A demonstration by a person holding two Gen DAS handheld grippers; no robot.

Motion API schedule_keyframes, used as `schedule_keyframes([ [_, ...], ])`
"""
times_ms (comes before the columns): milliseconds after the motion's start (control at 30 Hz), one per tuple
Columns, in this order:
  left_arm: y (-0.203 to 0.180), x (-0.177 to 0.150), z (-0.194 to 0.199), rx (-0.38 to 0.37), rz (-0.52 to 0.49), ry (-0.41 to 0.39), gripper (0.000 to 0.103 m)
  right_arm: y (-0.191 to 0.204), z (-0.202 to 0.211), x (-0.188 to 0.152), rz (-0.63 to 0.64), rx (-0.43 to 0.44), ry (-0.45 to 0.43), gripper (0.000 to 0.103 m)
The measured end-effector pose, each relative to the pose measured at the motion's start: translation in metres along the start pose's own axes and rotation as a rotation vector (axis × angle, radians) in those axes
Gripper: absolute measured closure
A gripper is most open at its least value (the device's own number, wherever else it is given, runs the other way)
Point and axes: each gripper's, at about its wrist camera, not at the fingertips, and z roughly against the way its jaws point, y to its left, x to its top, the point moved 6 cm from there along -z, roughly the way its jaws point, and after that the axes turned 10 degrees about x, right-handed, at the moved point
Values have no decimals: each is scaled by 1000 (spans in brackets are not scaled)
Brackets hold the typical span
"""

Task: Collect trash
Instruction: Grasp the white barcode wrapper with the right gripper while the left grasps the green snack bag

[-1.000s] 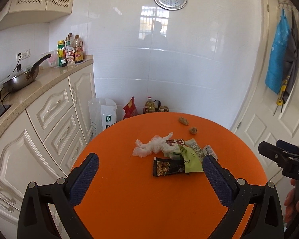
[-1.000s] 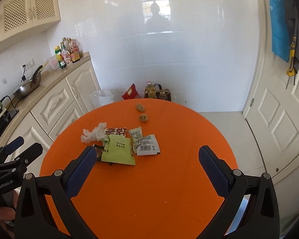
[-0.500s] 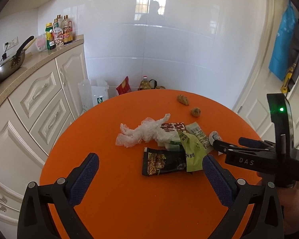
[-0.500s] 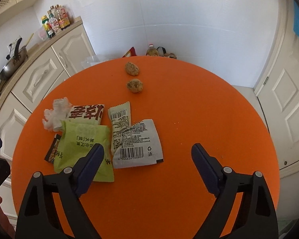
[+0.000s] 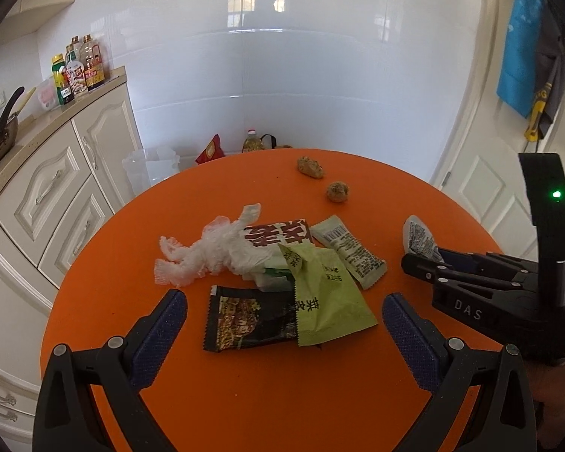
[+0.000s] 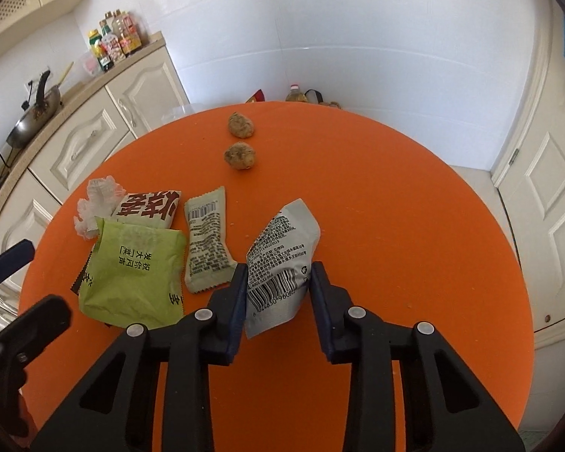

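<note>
While the right gripper (image 6: 277,278), jaws just closing, pinches the grey wrapper (image 6: 278,263), the spread left gripper (image 5: 282,324) hovers above a black packet (image 5: 250,324) half hidden under the green packet (image 5: 327,301).

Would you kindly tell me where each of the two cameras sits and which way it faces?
Left wrist view: on the left claw, angled down at the orange table; its open fingers frame the black wrapper; the right claw shows at right.
Right wrist view: on the right claw, angled down; its jaws, just closing, pinch the grey wrapper; the left claw's tips show at left.
Shared: table, green wrapper, two brown lumps.
</note>
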Motion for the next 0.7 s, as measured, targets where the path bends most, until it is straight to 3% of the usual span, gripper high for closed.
schedule_keyframes([
  [200, -35, 11, -41, 39, -71, 23, 2, -15, 27, -6, -38, -5, -42, 71],
  [300, -51, 12, -64, 61, -103, 43, 9, -22, 38, -7, -57, -9, -57, 71],
  [333, -54, 11, -71, 59, -106, 57, 28, -23, 40, -8, -59, -11, -59, 71],
  [367, -58, 11, -76, 64, -102, 66, 39, -25, 44, -9, -63, -14, -62, 71],
  [433, -60, 15, -78, 66, -99, 41, 55, -26, 47, -9, -70, -15, -68, 71],
  [500, -59, 17, -82, 39, -85, 36, 81, -28, 52, -11, -75, -17, -76, 71],
  [567, -59, 20, -85, 7, -74, 38, 98, -28, 55, -12, -81, -15, -78, 71],
  [700, -61, 23, -85, -21, -74, 8, 99, -24, 60, -16, -84, -12, -84, 71],
])
